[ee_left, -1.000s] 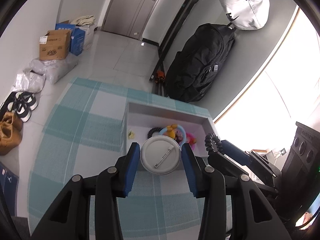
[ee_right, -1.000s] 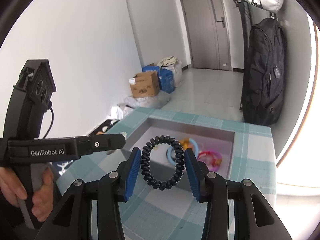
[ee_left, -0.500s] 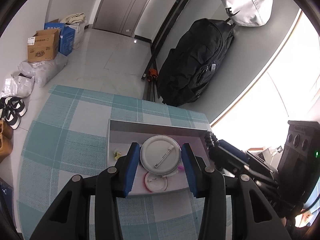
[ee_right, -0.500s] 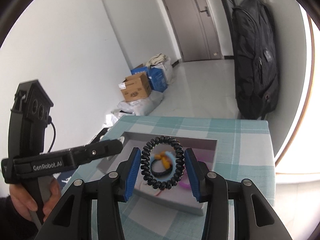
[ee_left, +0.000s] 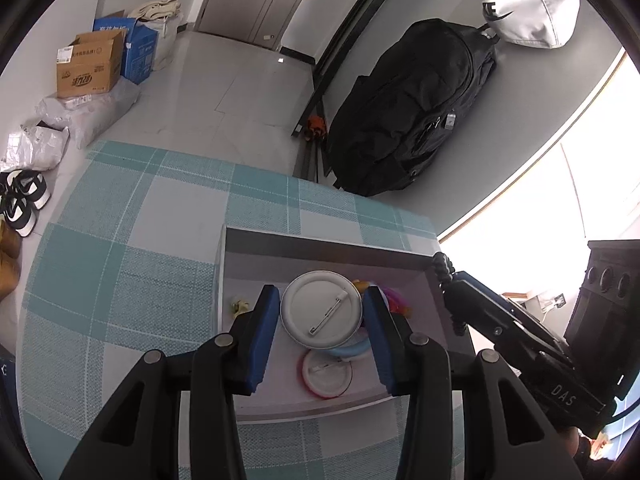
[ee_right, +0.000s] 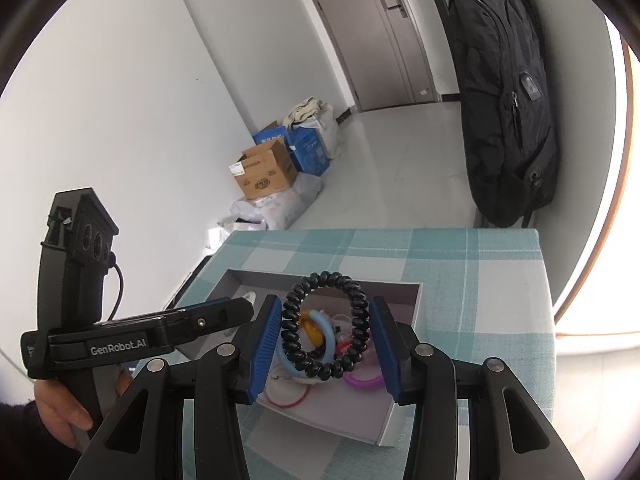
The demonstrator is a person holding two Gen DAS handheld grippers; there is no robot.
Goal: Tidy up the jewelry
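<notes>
**Room and Background**

White walls enclose a pale tiled floor [ee_left: 224,80]. A grey door [ee_right: 384,32] stands at the far end. Cardboard boxes [ee_left: 90,66] sit against the wall. A black backpack [ee_left: 408,120] hangs near a bright window [ee_left: 592,184].

White pin badge [ee_left: 322,314] and black spiral hair tie [ee_right: 325,330], both above grey box [ee_left: 320,246]

box [ee_left: 320,246] on table [ee_left: 120,264], backpack [ee_left: 408,120] behind

Open-topped box [ee_left: 320,246], jewelry-crowded floor
</notes>
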